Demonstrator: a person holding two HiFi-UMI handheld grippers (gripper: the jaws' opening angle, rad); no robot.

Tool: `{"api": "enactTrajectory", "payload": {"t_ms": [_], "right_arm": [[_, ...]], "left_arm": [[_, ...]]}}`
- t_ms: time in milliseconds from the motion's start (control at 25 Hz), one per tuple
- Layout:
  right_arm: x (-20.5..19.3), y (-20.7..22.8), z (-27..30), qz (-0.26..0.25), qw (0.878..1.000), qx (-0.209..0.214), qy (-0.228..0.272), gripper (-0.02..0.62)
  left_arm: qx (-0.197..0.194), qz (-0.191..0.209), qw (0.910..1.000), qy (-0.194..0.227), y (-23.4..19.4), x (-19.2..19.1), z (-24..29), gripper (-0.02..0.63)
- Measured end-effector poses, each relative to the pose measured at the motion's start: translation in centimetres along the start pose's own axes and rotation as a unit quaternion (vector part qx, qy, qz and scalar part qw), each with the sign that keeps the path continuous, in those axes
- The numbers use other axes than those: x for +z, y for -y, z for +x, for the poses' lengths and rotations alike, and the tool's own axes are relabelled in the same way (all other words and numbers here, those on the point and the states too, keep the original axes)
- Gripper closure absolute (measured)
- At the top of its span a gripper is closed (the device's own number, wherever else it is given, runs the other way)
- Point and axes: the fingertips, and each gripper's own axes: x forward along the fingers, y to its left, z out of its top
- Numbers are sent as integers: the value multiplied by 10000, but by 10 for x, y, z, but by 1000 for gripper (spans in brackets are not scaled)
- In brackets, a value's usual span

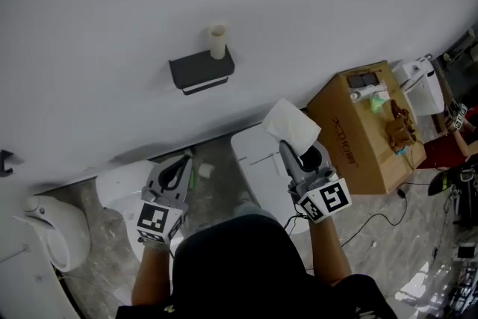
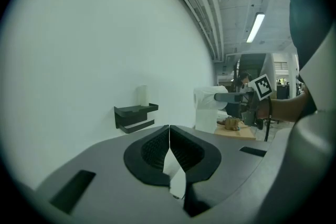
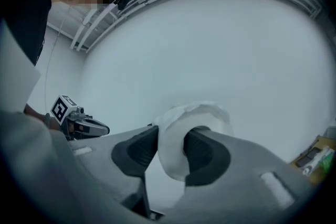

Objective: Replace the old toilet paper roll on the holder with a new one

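A black wall holder [image 1: 202,72] carries a bare cardboard tube [image 1: 217,41] standing upright on its top shelf. My right gripper [image 1: 300,150] is shut on a full white toilet paper roll [image 1: 292,125], one jaw inside the core and one outside, low and to the right of the holder. The right gripper view shows the roll [image 3: 181,136] pinched between the pads. My left gripper [image 1: 183,161] is shut and empty, below the holder. From the left gripper view, the holder [image 2: 135,116] and tube [image 2: 142,96] lie ahead, with the roll [image 2: 209,107] to their right.
A white toilet [image 1: 258,160] stands below my right gripper against the wall. At the right is a cardboard box [image 1: 358,138] with small items on top. A white fixture [image 1: 52,231] sits at the lower left. Cables trail over the grey floor [image 1: 373,224].
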Motion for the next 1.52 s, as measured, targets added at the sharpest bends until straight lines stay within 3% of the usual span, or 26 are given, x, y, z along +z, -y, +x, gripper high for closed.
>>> {"api": "enactTrajectory", "payload": {"t_ms": [400,680,1200,1360,1520], "right_arm": [[9,40,50,270,9960,846,50,451],[10,42,67,433,9929,1108,93,451],[11,39,75,338,9966,751,44,451],[8,37,76,366,9974,614,45,451],[5,37,75,359,9980,530,6,451]], "left_arm": [[713,134,9973,-120,-2,32,44,592],[856,246,9953,-384,1,32,50,592],[804,403,9939,-634,-48,49,70,591],[614,642,9936,-703,-59,61,91,591],[261,1170,9873,-1044,-60,68,118,591]]}}
